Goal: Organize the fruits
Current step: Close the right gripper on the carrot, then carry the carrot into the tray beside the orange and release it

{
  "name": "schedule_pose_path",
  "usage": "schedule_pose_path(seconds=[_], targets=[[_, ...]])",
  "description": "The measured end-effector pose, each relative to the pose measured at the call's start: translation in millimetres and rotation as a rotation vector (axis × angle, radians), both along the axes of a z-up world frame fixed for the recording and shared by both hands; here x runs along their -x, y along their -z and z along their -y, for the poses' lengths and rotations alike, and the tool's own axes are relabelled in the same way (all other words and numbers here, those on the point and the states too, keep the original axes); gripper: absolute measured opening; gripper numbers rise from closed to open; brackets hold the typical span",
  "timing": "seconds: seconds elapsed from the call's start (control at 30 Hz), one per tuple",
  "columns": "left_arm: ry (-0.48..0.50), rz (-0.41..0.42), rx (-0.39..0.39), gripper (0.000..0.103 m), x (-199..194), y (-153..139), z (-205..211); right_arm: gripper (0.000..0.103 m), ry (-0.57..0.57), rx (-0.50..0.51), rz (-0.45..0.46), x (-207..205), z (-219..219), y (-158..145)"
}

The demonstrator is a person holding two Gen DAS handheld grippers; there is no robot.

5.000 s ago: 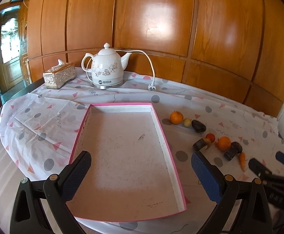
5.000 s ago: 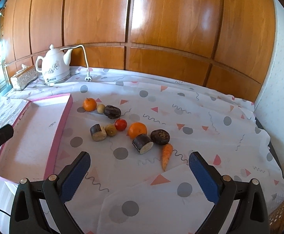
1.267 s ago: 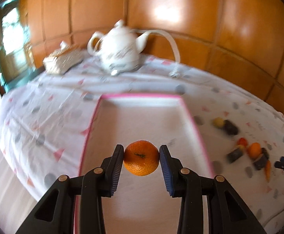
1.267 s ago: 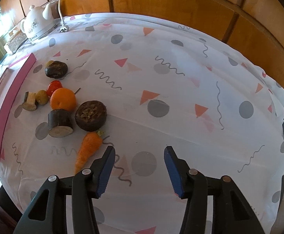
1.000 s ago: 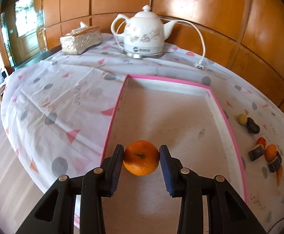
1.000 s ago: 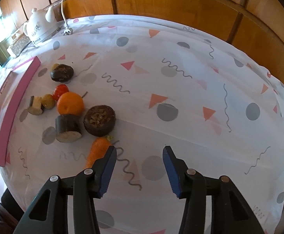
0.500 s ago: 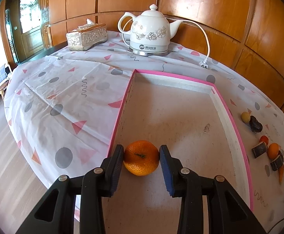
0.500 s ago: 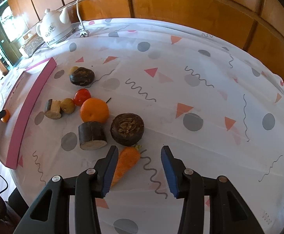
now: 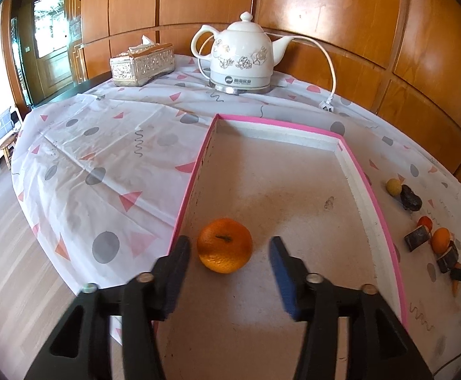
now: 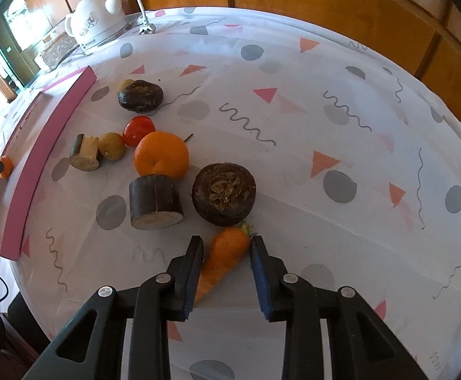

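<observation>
An orange (image 9: 224, 245) rests on the floor of the pink-rimmed tray (image 9: 369, 196), near its left wall. My left gripper (image 9: 229, 242) straddles it with its jaws opening, and neither pad presses the fruit. On the spotted cloth lies a carrot (image 10: 227, 253), leaf end away from me. My right gripper (image 10: 226, 241) is closing its jaws on the carrot, and both pads touch its sides. Just beyond are a second orange (image 10: 161, 155), a red tomato (image 10: 139, 130) and a small yellowish fruit (image 10: 112, 146).
Dark cut chunks (image 10: 155, 201), a round dark piece (image 10: 224, 193) and another one (image 10: 140, 96) crowd the carrot's far side. A white kettle (image 9: 241, 57), its plug (image 9: 327, 105) and a tissue box (image 9: 141, 63) stand behind the tray. The table edge runs close on the left.
The left jaws have spread and let go of the orange, which now sits on the tray floor. The right gripper came forward and down over the carrot, and its jaws narrowed onto it.
</observation>
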State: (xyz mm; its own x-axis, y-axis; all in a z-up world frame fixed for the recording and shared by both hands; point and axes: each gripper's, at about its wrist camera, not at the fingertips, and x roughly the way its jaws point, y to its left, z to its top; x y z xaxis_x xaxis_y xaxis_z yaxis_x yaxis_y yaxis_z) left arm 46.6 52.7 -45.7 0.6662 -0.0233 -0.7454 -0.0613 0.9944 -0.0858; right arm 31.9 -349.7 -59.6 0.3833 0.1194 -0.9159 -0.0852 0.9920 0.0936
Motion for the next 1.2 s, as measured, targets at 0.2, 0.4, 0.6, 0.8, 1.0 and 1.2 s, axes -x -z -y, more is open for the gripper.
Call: schedule_pose_path(seconds=[0.2, 0.4, 0.6, 0.8, 1.0, 1.2], targets=[[-0.007, 0.045, -0.011, 0.072, 9, -13, -1, 0.027, 0.029, 0.049, 0.003, 2, 5, -2], [0.000, 0.054, -0.015, 0.076, 15, -19, 1, 0.026, 0.057, 0.064, 0.038, 5, 13, -10], [-0.005, 0.077, -0.015, 0.078, 19, -25, 1, 0.026, 0.049, 0.077, 0.039, 3, 11, -10], [-0.019, 0.081, -0.006, 0.079, 20, -28, -2, 0.026, 0.075, 0.077, 0.077, 9, 18, -21], [-0.031, 0.081, 0.001, 0.081, 20, -27, -6, 0.026, 0.070, 0.034, 0.177, 21, 13, -55], [-0.051, 0.082, 0.005, 0.084, 21, -25, -10, 0.026, -0.036, -0.076, 0.239, 23, -35, -83]])
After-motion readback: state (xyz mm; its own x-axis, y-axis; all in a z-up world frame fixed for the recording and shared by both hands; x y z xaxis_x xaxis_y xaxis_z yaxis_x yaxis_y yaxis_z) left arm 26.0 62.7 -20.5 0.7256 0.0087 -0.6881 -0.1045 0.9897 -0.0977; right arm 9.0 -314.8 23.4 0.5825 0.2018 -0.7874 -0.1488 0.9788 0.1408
